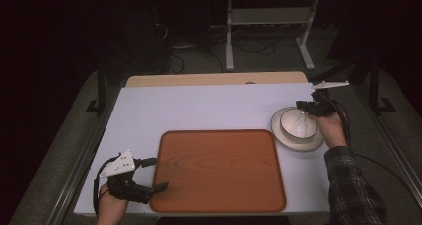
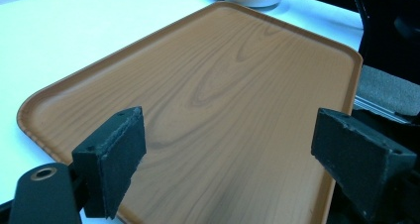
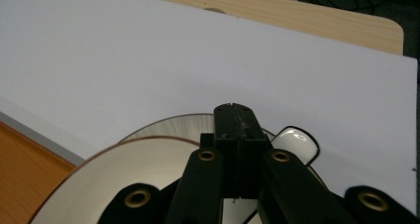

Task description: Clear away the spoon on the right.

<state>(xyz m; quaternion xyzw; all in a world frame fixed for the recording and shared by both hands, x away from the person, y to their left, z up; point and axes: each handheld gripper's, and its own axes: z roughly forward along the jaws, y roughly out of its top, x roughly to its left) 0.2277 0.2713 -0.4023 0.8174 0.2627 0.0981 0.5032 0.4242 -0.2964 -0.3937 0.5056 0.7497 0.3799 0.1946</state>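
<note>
A white bowl (image 1: 297, 123) with a thin brown rim stands on a white plate (image 1: 283, 135) at the table's right. My right gripper (image 1: 303, 105) reaches over the bowl's far rim; in the right gripper view its jaws are pressed together at the bowl (image 3: 129, 184) rim, so the right gripper (image 3: 233, 116) looks shut on it. A small white rounded piece (image 3: 295, 142) peeks out beside the jaws. An orange wood-grain tray (image 1: 219, 170) lies mid-table. My left gripper (image 1: 157, 174) stands open at the tray's near left edge, and the left gripper (image 2: 230, 135) has bare tray (image 2: 223, 75) between its fingers.
The white table top (image 1: 199, 108) has bare room behind and left of the tray. A wooden strip (image 1: 214, 78) runs along its far edge. A metal stand's legs (image 1: 229, 46) stand on the floor beyond. The person's plaid sleeve (image 1: 353, 185) comes in at lower right.
</note>
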